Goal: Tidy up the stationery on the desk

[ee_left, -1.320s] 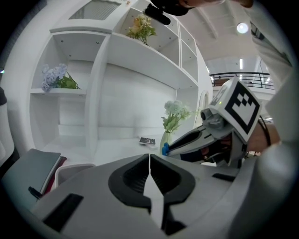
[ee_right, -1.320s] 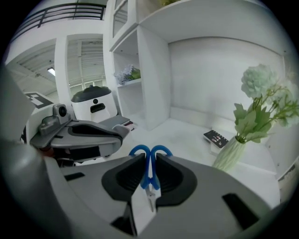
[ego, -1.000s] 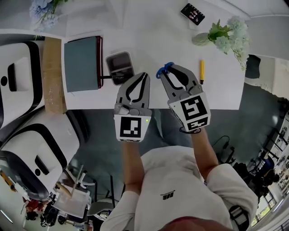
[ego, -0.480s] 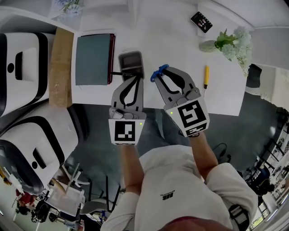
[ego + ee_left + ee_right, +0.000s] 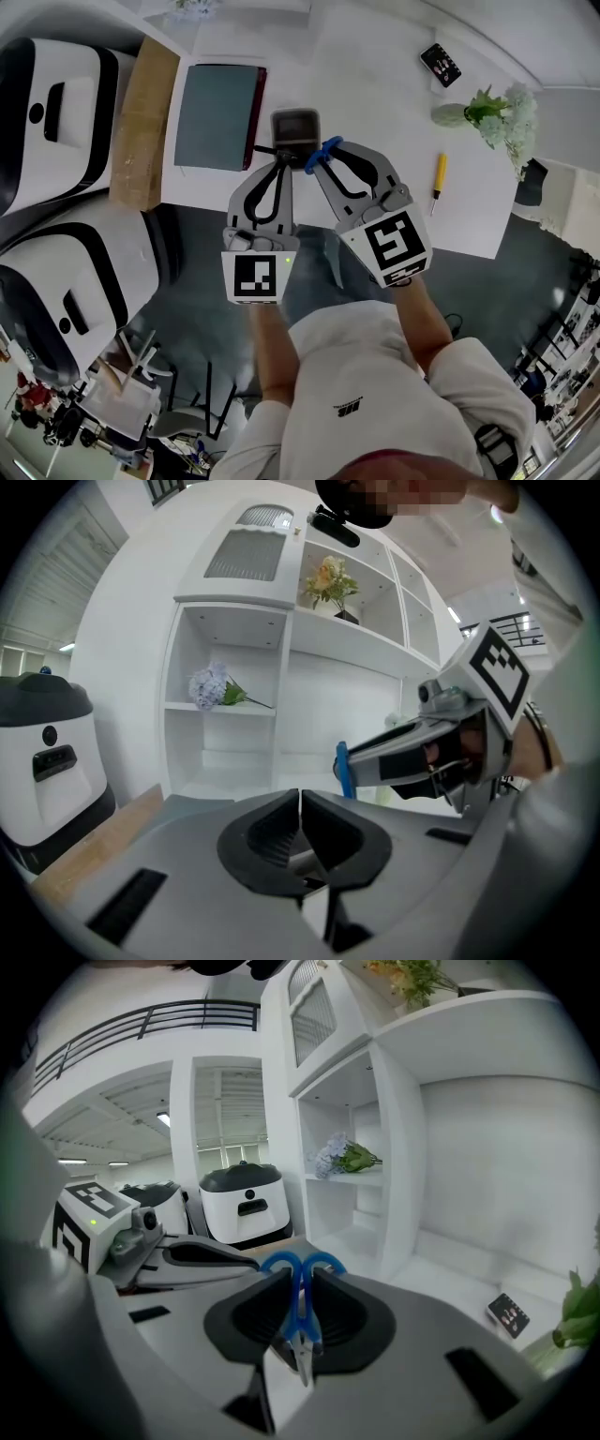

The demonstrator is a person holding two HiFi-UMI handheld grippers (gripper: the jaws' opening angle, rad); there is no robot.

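Observation:
My right gripper [image 5: 322,153] is shut on blue scissors [image 5: 328,145], held over the near edge of a dark grey pen holder [image 5: 295,126] on the white desk [image 5: 375,84]. In the right gripper view the scissors [image 5: 301,1309] stand upright between the jaws, with the handle loops on top and the blades pointing down. My left gripper [image 5: 280,165] is shut and empty, just left of the right one, by the holder's near side. Its jaws [image 5: 300,803] meet with nothing between them. A yellow-handled tool [image 5: 438,178] lies to the right.
A teal notebook [image 5: 217,117] with a dark red spine lies left of the holder, next to a brown board [image 5: 141,122]. A phone [image 5: 441,64] and a flower vase [image 5: 487,112] sit at the far right. White machines [image 5: 47,112] stand left of the desk.
Both grippers have moved closer to the pen holder. The scissors' handles now reach the holder's near edge. The view has shifted so the desk sits further right.

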